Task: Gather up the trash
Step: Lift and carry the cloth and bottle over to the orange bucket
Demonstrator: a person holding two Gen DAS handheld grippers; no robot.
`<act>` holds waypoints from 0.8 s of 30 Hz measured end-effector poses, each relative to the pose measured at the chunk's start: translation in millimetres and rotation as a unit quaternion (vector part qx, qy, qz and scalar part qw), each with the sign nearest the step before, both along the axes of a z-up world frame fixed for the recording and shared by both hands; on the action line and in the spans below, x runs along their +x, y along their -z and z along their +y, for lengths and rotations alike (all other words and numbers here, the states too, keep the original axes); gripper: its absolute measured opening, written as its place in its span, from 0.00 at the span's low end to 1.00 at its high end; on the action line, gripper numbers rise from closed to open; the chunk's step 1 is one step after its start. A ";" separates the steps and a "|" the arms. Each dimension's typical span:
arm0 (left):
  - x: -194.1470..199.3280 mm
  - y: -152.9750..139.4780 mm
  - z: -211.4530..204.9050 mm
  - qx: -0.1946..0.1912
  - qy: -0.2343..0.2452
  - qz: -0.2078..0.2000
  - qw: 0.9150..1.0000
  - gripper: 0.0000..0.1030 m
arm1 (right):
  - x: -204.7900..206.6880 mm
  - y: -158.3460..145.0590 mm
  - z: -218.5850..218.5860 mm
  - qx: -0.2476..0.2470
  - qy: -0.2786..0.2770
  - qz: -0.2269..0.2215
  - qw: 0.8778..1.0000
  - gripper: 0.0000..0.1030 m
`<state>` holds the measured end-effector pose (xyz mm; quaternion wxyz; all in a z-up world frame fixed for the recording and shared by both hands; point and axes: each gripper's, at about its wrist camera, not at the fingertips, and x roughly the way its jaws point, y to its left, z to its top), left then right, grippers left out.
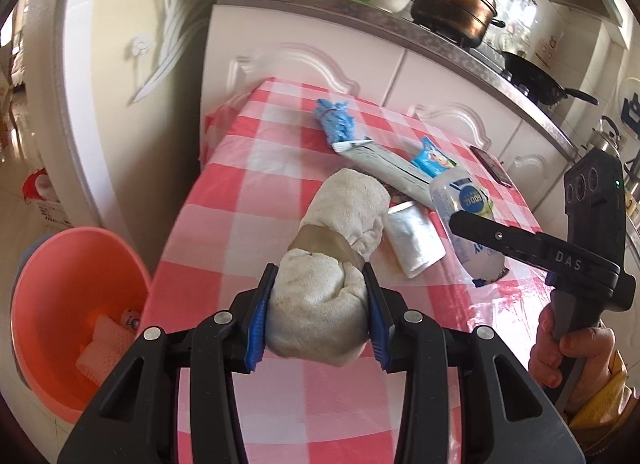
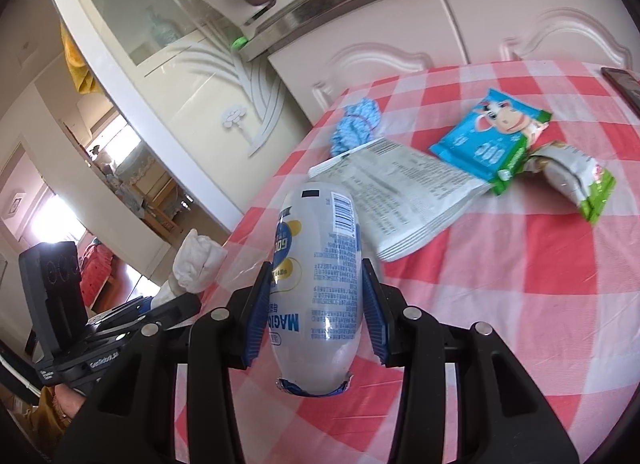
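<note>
My left gripper (image 1: 318, 284) is shut on a rolled off-white cloth bundle (image 1: 336, 256) bound with brown tape, held above the red-checked table (image 1: 224, 232). The same bundle (image 2: 196, 260) shows at the left of the right wrist view. My right gripper (image 2: 316, 284) is shut on a clear plastic bottle (image 2: 320, 284) with a blue and yellow label, lifted off the table. That bottle (image 1: 468, 219) also appears in the left wrist view, clamped by the right gripper's black fingers (image 1: 508, 238). An orange bin (image 1: 76, 312) with white foam netting inside stands on the floor left of the table.
On the table lie a blue cloth wad (image 1: 336, 119), a long grey printed packet (image 2: 404, 199), a blue snack wrapper (image 2: 492, 135), a green-edged wrapper (image 2: 576, 179), a silver pouch (image 1: 416, 240) and a phone (image 1: 492, 165). White cabinets (image 1: 320, 59) and a worktop with pots stand behind.
</note>
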<state>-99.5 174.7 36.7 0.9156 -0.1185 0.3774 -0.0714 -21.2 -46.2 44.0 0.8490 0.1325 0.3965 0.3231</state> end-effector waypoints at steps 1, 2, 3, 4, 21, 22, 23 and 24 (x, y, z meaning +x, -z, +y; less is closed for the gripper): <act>-1.3 0.4 5.0 -0.002 -0.006 -0.001 1.000 0.41 | -1.1 0.0 4.8 0.002 -0.005 0.004 1.000 0.43; -3.1 1.3 11.9 -0.004 -0.014 -0.001 1.000 0.41 | -2.4 -0.7 11.3 0.002 -0.013 0.007 1.000 0.43; -4.0 1.9 16.6 -0.006 -0.019 -0.001 1.000 0.41 | -4.1 -1.4 16.7 -0.001 -0.018 0.008 1.000 0.43; -5.4 2.7 21.9 -0.006 -0.026 0.000 1.000 0.41 | -5.6 -2.5 23.6 -0.003 -0.025 0.008 1.000 0.43; -37.3 20.8 137.0 -0.025 -0.178 0.005 0.984 0.41 | -12.1 -9.0 142.6 -0.038 -0.146 0.017 0.988 0.43; -39.3 22.5 141.4 -0.027 -0.185 0.006 0.982 0.41 | -12.1 -9.6 148.7 -0.040 -0.151 0.016 0.988 0.43; -41.5 24.8 147.4 -0.028 -0.193 0.008 0.981 0.41 | -11.8 -10.2 156.2 -0.041 -0.158 0.017 0.986 0.43; -43.5 26.3 151.5 -0.028 -0.198 0.009 0.980 0.41 | -11.6 -10.6 161.9 -0.042 -0.164 0.016 0.985 0.43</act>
